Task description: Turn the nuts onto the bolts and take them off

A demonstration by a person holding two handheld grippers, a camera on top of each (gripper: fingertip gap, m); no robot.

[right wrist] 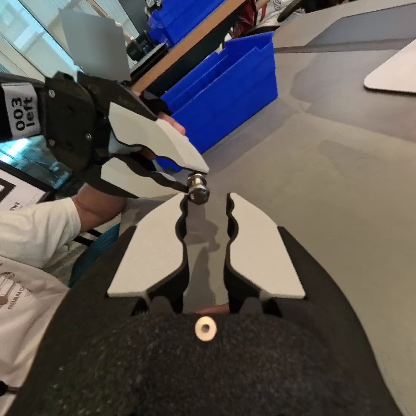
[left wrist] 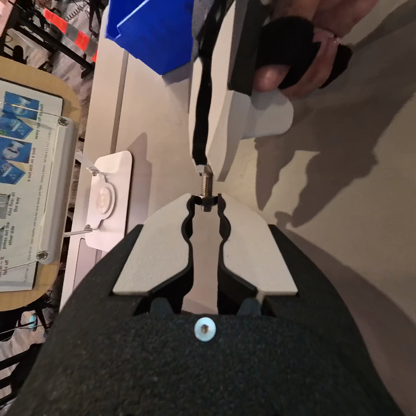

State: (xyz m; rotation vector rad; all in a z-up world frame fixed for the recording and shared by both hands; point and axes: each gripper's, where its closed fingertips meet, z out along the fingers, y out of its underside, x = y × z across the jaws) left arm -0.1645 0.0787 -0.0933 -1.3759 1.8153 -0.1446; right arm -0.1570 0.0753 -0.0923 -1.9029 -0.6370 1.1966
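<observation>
A silver bolt (left wrist: 205, 184) hangs in the air between both grippers, above the table. My left gripper (left wrist: 206, 199) is shut on the nut (left wrist: 206, 201) near the bolt's threaded end, and the shaft tip pokes through toward the camera. The bolt's head (right wrist: 199, 195) points at my right gripper (right wrist: 206, 198), which is open; the head lies against its left fingertip (right wrist: 183, 200), with a gap to the other fingertip. In the right wrist view the left gripper (right wrist: 195, 177) comes in from the left, gripping the nut (right wrist: 194, 179). In the left wrist view the right gripper (left wrist: 203, 167) reaches down from the top.
A blue bin (left wrist: 155, 33) stands on the pale table (left wrist: 304, 247) behind the grippers; it also shows in the right wrist view (right wrist: 225, 96). A white pad (left wrist: 112, 191) with a clear round fixture lies at the table's edge. A printed sheet on a wooden board (left wrist: 22, 180) lies beyond it. The tips of both grippers are at nearly the same place.
</observation>
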